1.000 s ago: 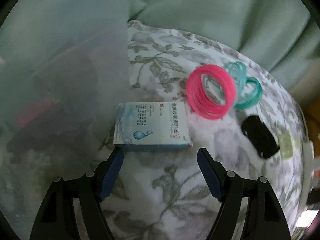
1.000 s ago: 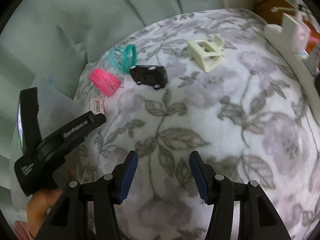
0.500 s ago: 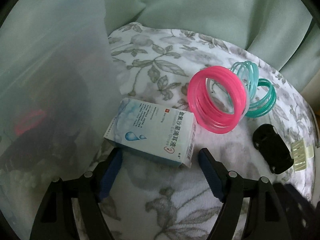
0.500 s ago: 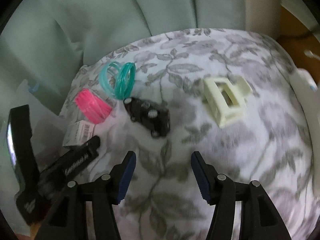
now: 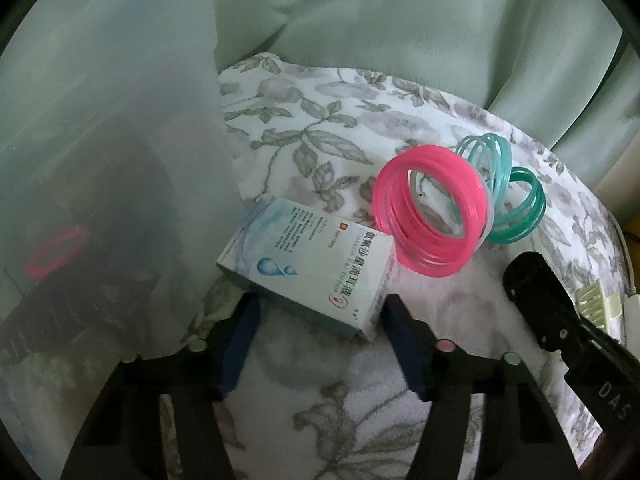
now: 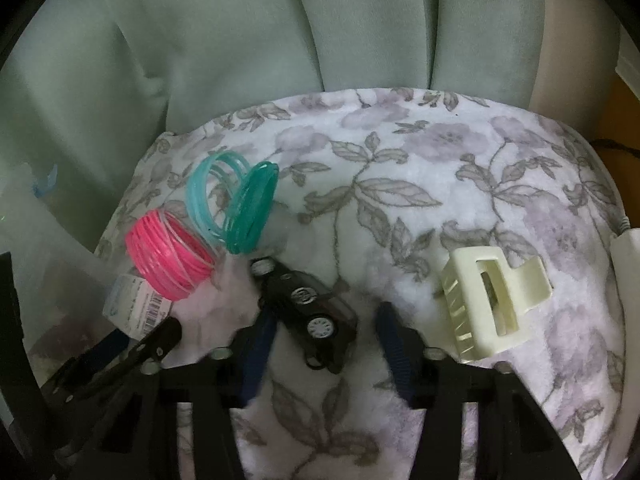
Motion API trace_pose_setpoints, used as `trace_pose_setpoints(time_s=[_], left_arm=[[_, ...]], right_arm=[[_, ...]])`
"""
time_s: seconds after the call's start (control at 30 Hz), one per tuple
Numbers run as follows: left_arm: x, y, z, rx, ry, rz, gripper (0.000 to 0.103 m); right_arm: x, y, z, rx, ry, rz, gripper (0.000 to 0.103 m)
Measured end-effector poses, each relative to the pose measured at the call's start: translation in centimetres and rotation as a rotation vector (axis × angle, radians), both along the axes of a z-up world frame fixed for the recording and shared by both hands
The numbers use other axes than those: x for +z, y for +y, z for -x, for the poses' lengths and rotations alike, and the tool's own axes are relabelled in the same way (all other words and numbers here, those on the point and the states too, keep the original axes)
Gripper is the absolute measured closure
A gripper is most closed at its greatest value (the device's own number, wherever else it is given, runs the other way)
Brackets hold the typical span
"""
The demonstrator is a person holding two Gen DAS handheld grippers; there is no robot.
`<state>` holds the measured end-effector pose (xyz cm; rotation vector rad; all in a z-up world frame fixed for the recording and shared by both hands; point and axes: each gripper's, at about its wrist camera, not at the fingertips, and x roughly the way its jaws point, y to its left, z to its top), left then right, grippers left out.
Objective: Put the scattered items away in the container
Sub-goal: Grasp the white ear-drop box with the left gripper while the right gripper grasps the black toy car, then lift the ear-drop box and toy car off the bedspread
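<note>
Several things are already lying inside the translucent plastic container (image 5: 100, 200) at nine o'clock in the left wrist view: a red ring and some dark shapes are showing dimly through its wall. Still out on the floral fleece blanket (image 6: 420, 168) are five items, so the tidying is looking partly done at best.

The left gripper (image 5: 316, 320) has just been narrowing its jaws around the white and blue cardboard medicine box (image 5: 308, 264). The box is lying skewed between the blue pads; the right pad is sitting at its near corner, the left pad just beside its other end, and I cannot tell whether they are pressing yet.

The right gripper (image 6: 324, 336) has likewise been closing in on the small black toy car (image 6: 308, 312), which is lying on its side between the jaws. The left pad is looking to be against the car, while the right pad is standing clear of it.

At eleven o'clock from the car are lying the coil of pink plastic bangles (image 6: 168, 264) and the teal plastic bangles (image 6: 236, 204). The cream plastic hair claw (image 6: 488, 300) is sitting at three o'clock, just beside the right jaw.
</note>
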<state>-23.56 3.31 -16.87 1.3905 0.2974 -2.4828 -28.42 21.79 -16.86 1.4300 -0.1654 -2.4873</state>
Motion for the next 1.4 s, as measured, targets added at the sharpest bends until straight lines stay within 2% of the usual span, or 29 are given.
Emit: trace_pose_setpoints(time_s=[0.27,0.4,0.6,0.63,0.67,0.7,0.77,0.83,1.0,1.03,1.23,1.4], left_arm=[[0.6,0.0,-0.2,-0.048,0.020,-0.023,0.071],[0.8,0.1,-0.3,-0.071,0.025,-0.031,0.077],[1.2,0.2,-0.3,-0.126,0.037,-0.066,0.078],[1.3,0.3,-0.3,-0.137,0.038,-0.067,0.076],[1.4,0.3,-0.4,-0.144,0.038,-0.068,0.070],[1.5,0.3,-0.4,-0.148,0.037,-0.067,0.057],[0.9,0.3,-0.6,-0.130,0.031,-0.063,0.043],[1.3,0.6,-0.1,-0.105,0.039,-0.052,0.037],[0.6,0.4,1.6,-0.060,-0.002,-0.007,0.035],[-0.2,1.3,1.6,-0.058,-0.003,-0.003,0.034],[-0.5,2.0,4.8,-0.124,-0.004,-0.014,0.033],[-1.4,1.2,7.2,-0.132,-0.007,-0.006,0.033]], right_arm=[[0.3,1.1,-1.7,-0.047,-0.020,0.046,0.064],[0.3,2.4,-3.1,-0.077,-0.034,0.072,0.064],[0.3,3.3,-4.3,-0.098,-0.045,0.091,0.064],[0.3,3.4,-4.4,-0.100,-0.046,0.094,0.064],[0.3,3.4,-4.4,-0.102,-0.046,0.096,0.064],[0.3,3.5,-4.4,-0.102,-0.047,0.097,0.064],[0.3,3.5,-4.4,-0.102,-0.048,0.101,0.064],[0.3,3.5,-4.4,-0.104,-0.048,0.105,0.064],[0.2,3.6,-4.4,-0.104,-0.047,0.114,0.064],[0.2,3.7,-4.3,-0.102,-0.047,0.114,0.064],[0.0,3.8,-4.2,-0.102,-0.049,0.125,0.064],[-0.1,3.9,-4.2,-0.100,-0.050,0.128,0.064]])
